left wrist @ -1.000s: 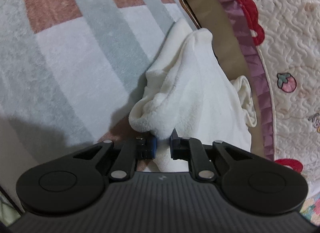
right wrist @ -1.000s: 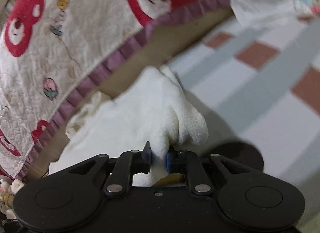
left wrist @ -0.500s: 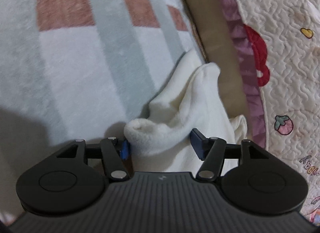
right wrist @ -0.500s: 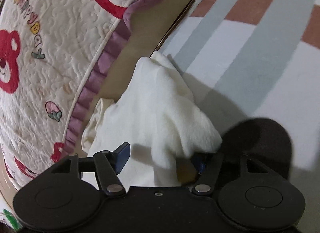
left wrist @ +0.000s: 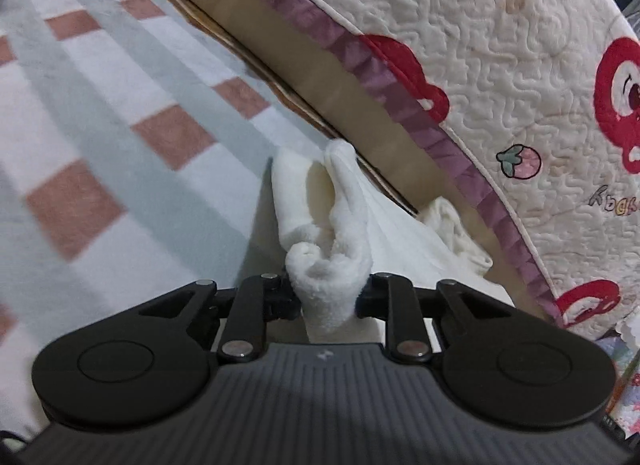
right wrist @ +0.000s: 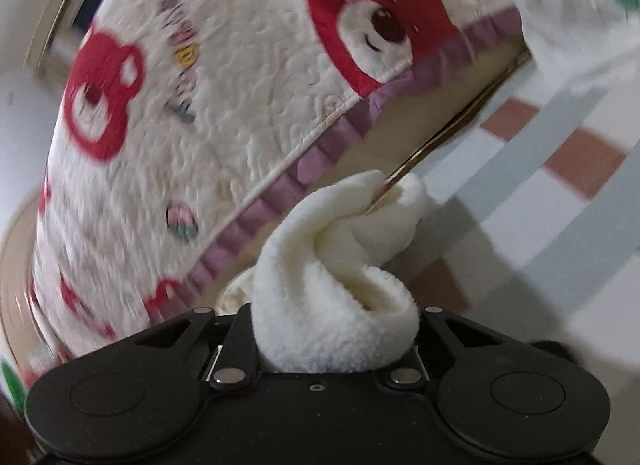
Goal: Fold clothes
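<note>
Both hand-held grippers have just closed again, left hand-held gripper [left wrist: 327, 300] and right hand-held gripper [right wrist: 336, 339] each bunching the white fleece garment [left wrist: 340, 233] above the checked blanket [left wrist: 120, 113].

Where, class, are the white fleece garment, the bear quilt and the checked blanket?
white fleece garment [left wrist: 326, 265]: left wrist view, bunched fold by the jaws.
bear quilt [right wrist: 224, 77]: right wrist view, stitched cream area between the red bears.
checked blanket [left wrist: 120, 113]: left wrist view, grey stripe between brown squares.

Checked blanket [left wrist: 120, 113], bear-print quilt [left wrist: 500, 45]
</note>
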Demonstrator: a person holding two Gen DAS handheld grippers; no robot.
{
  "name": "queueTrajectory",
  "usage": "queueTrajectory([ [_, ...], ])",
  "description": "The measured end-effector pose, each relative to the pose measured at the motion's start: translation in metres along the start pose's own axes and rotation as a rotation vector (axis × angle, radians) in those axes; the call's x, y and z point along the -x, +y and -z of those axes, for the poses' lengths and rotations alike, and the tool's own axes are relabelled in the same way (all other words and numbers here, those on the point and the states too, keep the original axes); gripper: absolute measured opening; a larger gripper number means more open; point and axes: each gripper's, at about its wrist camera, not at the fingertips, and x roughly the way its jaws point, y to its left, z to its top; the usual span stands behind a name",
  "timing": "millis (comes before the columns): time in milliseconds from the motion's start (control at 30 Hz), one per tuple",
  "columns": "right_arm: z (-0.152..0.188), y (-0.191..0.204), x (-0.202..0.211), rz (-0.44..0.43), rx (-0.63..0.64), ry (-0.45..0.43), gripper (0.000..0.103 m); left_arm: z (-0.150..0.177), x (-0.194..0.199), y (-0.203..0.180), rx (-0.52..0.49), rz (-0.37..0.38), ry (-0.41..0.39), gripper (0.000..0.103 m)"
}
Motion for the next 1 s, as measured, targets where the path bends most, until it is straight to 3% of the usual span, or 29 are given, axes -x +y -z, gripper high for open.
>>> queueTrajectory([
  [67,0.014,-0.013,0.007,0.065,0.04,0.073,0.019,0.017,-0.002,0.024,0.072,-0.009,0.086,0.023],
  [133,0.032,-0.034,0.002,0.132,0.001,0.132,0.019,0.033,-0.017,0.036,0.085,-0.106,0.189,0.023],
  [233,0.043,-0.035,0.005,0.135,0.016,0.096,0.019,0.032,-0.013,0.021,-0.001,-0.132,0.159,0.023],
  [333,0.027,-0.015,0.018,0.1,0.061,0.056,0.019,0.031,-0.002,0.004,-0.085,-0.128,0.118,0.023],
  [467,0.017,0.003,0.009,0.14,0.097,0.048,0.019,0.038,-0.016,0.016,-0.059,-0.172,0.177,0.022],
  [533,0.025,0.009,0.009,0.177,0.158,0.05,0.019,0.037,-0.011,0.013,-0.08,-0.166,0.164,0.022],
  [667,0.029,0.013,0.029,0.154,0.179,0.031,0.019,0.038,-0.005,0.013,-0.087,-0.16,0.159,0.023],
  [767,0.028,0.007,0.021,0.235,0.182,0.124,0.019,0.042,-0.019,0.021,-0.047,-0.199,0.215,0.029],
  [833,0.031,-0.003,0.005,0.338,0.168,0.199,0.029,0.047,-0.027,0.019,-0.077,-0.236,0.239,0.033],
  [900,0.031,-0.014,0.002,0.356,0.094,0.218,0.031,0.052,-0.03,0.012,-0.148,-0.271,0.24,0.035],
  [1000,0.026,-0.022,0.008,0.375,0.054,0.209,0.044,0.052,-0.024,0.008,-0.187,-0.301,0.207,0.044],
])
